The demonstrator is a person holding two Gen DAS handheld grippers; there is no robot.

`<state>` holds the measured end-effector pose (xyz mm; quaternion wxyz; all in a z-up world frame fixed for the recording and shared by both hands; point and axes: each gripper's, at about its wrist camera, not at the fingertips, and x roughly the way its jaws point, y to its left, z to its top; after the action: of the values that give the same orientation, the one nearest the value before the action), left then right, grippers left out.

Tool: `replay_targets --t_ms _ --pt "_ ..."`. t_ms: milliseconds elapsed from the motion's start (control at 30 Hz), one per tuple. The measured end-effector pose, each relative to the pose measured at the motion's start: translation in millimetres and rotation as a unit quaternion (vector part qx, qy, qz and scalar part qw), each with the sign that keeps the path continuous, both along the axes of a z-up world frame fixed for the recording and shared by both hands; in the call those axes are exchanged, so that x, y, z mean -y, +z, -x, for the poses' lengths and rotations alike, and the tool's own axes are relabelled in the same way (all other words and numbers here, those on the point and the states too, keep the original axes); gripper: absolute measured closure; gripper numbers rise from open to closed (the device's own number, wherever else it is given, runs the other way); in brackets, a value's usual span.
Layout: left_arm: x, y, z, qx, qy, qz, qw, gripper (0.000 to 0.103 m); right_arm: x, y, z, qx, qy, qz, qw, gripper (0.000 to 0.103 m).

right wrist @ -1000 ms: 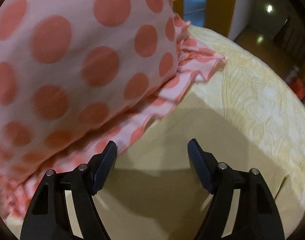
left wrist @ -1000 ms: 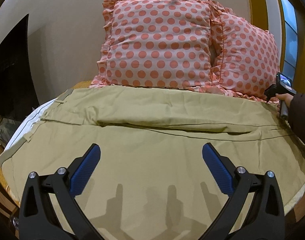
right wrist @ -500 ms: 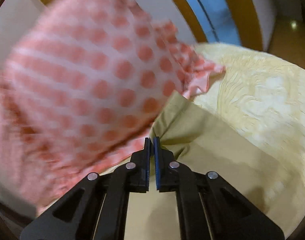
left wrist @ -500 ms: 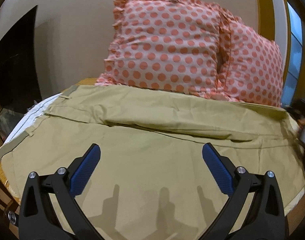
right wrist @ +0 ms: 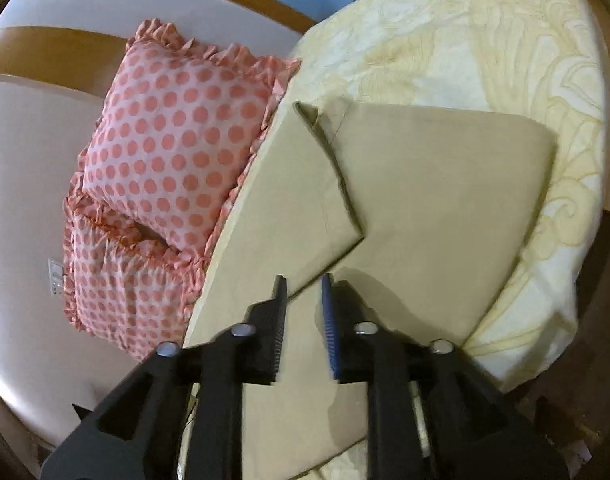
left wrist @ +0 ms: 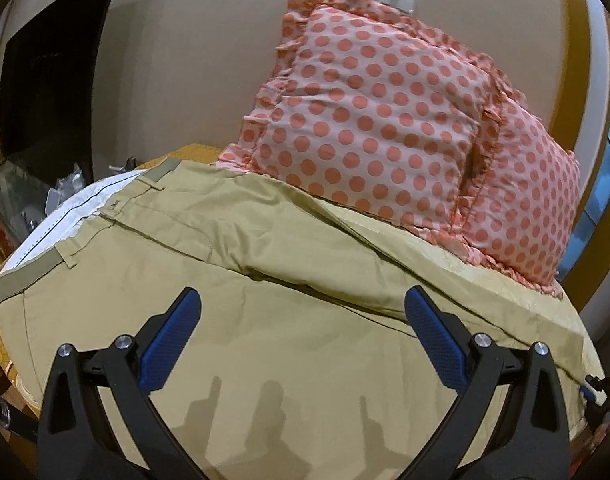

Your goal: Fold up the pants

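Observation:
Khaki pants (left wrist: 289,320) lie spread on the bed, waistband at the left with the white lining showing (left wrist: 65,208). My left gripper (left wrist: 303,336) is open and empty, hovering above the middle of the pants. In the right wrist view the pants (right wrist: 425,200) show with one leg's end folded over (right wrist: 305,200), its corner lying just ahead of my right gripper (right wrist: 303,300). The right gripper's jaws stand slightly apart with nothing between them.
Two pink polka-dot pillows (left wrist: 377,120) lean against the wall behind the pants, also in the right wrist view (right wrist: 173,148). A pale yellow patterned bedsheet (right wrist: 485,40) covers the round bed. A dark cabinet (left wrist: 45,80) with clutter stands at the left.
My right gripper closed on the pant leg's end by the pillow, carried it over towards the middle, then opened slightly and let it go. My left gripper swung left, still open.

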<state>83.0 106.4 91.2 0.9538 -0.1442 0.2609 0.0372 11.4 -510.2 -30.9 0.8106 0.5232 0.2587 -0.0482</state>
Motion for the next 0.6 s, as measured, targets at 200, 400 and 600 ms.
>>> replay_targets --t_ms 200,400,600 --pt "-3.3 0.9 -12.0 -0.013 0.009 -0.004 0.9999 0.002 -17.4 9.1 -39.6 -0.055 0.037 0.029 0.997 0.063" --pt "6.0 0.0 -38.9 -0.027 -0.012 -0.036 0.9989 0.002 -4.1 -2.5 -59.9 -0.018 -0.002 0.037 0.999 0.101" --pt "-18.7 0.8 -104.0 -0.068 -0.026 0.025 0.9970 0.002 2.5 3.9 -29.6 0.065 -0.031 0.034 0.997 0.101"
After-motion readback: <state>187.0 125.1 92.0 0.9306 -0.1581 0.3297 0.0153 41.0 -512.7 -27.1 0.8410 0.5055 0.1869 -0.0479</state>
